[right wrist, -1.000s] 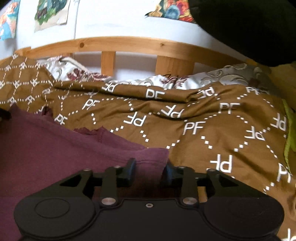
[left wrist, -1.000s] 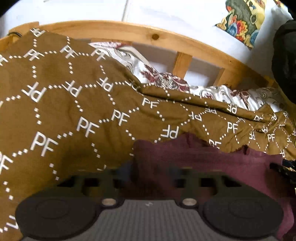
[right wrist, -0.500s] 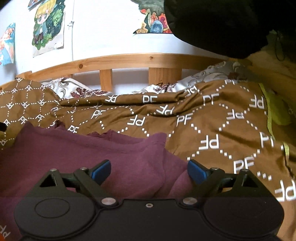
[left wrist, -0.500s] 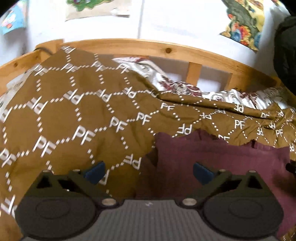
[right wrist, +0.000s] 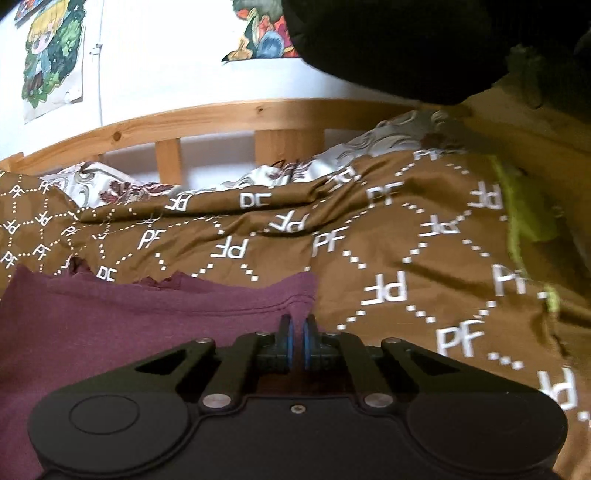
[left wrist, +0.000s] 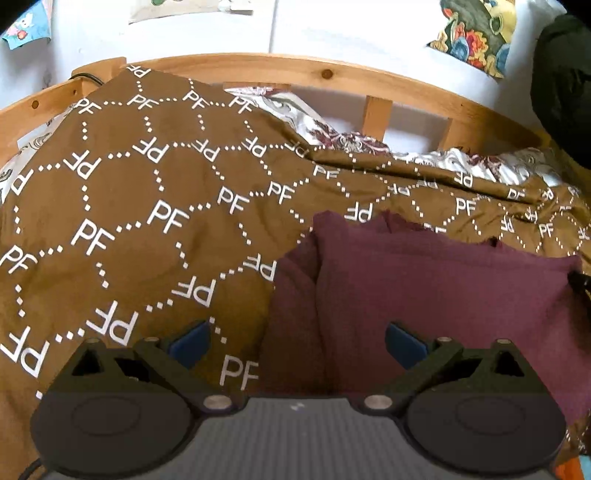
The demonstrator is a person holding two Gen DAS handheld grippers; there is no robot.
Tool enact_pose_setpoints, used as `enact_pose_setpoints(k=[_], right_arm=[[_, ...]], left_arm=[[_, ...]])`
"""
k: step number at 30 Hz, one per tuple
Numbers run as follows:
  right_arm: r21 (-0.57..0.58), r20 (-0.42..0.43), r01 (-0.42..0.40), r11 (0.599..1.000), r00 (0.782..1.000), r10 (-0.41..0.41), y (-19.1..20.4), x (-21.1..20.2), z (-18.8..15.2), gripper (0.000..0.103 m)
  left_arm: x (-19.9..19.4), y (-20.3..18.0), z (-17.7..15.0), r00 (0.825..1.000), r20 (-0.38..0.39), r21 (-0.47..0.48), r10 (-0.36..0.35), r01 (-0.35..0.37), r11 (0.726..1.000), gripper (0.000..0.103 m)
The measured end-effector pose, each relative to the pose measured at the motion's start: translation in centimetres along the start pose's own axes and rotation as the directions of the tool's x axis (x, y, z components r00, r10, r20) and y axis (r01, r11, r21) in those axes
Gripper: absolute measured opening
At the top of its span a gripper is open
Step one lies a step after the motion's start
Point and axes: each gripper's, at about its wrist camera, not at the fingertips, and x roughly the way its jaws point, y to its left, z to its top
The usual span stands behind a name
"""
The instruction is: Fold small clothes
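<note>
White wall (left wrist: 332, 29) at the back, with a wooden bed frame (left wrist: 258, 66) curving across the upper part of both views. Below it, spread over most of each frame, a brown blanket (left wrist: 147, 221) printed with "PF", and a floral sheet (left wrist: 332, 136) peeking out at its far edge.

Only in the right view: a dark mass (right wrist: 406, 44) at upper right, a cartoon poster (right wrist: 51, 62) at upper left, and a green cloth (right wrist: 524, 206) at the right edge.

Lying on the blanket, a maroon garment (left wrist: 424, 288), at lower right in the left view and lower left in the right view.

Left gripper (left wrist: 297, 341) spread wide, just opened, straddling the garment's left edge without pinching it.

Right gripper (right wrist: 297, 341) just closed, pads almost together at the garment's right hem corner; cannot tell whether cloth is caught between them.
</note>
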Motion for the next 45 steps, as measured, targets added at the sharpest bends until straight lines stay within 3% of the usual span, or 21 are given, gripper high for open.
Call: enact_pose_setpoints(k=[3,5,7,9,11,13,15,17,25,33,38,45], right_arm=[[0.033,-0.056,0.006,0.999,0.998,-0.004,-0.5,0.4,0.0,0.005],[0.058,-0.112,0.020,0.998,0.994,-0.013,-0.8,1.0,0.0,0.012],[0.074,-0.106,0.028,0.997,0.994,-0.021,-0.8,0.6,0.1,0.018],[0.081,-0.077,0.020,0.997,0.997,-0.014,-0.6,-0.4,0.1,0.034],[0.065,-0.051,0.006,0.998,0.999,-0.003,0.0,-1.6,0.1,0.067],[0.035,-0.018,0.003,0.999,1.000,-0.002,0.9,-3.2,-0.3,0.082],[-0.003,0.007,-0.007,1.000,1.000,0.007,2.2,-4.8,-0.9,0.089],[-0.027,0.032,-0.020,0.999,0.999,0.021,3.5,-6.3,-1.7,0.102],[-0.079,0.088,-0.065,0.995,0.993,0.072,8.0,-8.8,-6.1,0.102],[-0.133,0.057,-0.120,0.984,0.990,0.129,11.2,-7.4,-7.0,0.102],[-0.082,-0.054,-0.142,0.986,0.989,0.138,11.4,-4.9,-8.6,0.103],[-0.003,-0.044,-0.203,0.979,0.978,0.203,10.2,-4.4,-9.6,0.103]], left_arm=[[0.5,0.0,-0.5,0.999,-0.029,-0.005,0.014,-0.014,1.000,0.102],[0.9,0.0,-0.8,0.998,-0.055,-0.009,0.040,-0.041,0.999,0.102],[1.0,0.0,-1.1,0.995,-0.077,-0.015,0.056,-0.058,0.998,0.102],[1.0,0.2,-1.4,0.995,-0.089,-0.026,0.055,-0.058,0.998,0.102],[1.0,0.3,-1.6,0.994,-0.098,-0.045,0.047,-0.052,0.998,0.102],[1.1,0.4,-1.9,0.993,-0.110,-0.056,0.043,-0.049,0.997,0.102],[1.3,0.4,-2.0,0.991,-0.123,-0.060,0.045,-0.053,0.997,0.102],[1.4,0.4,-2.2,0.990,-0.133,-0.061,0.048,-0.057,0.996,0.102],[1.3,0.5,-2.4,0.988,-0.148,-0.076,0.045,-0.057,0.995,0.102],[1.7,0.8,-2.9,0.984,-0.174,-0.103,0.043,-0.062,0.993,0.102],[1.9,1.5,-3.6,0.981,-0.193,-0.159,0.028,-0.060,0.985,0.102],[1.8,1.5,-4.2,0.984,-0.172,-0.159,0.041,-0.069,0.985,0.102]])
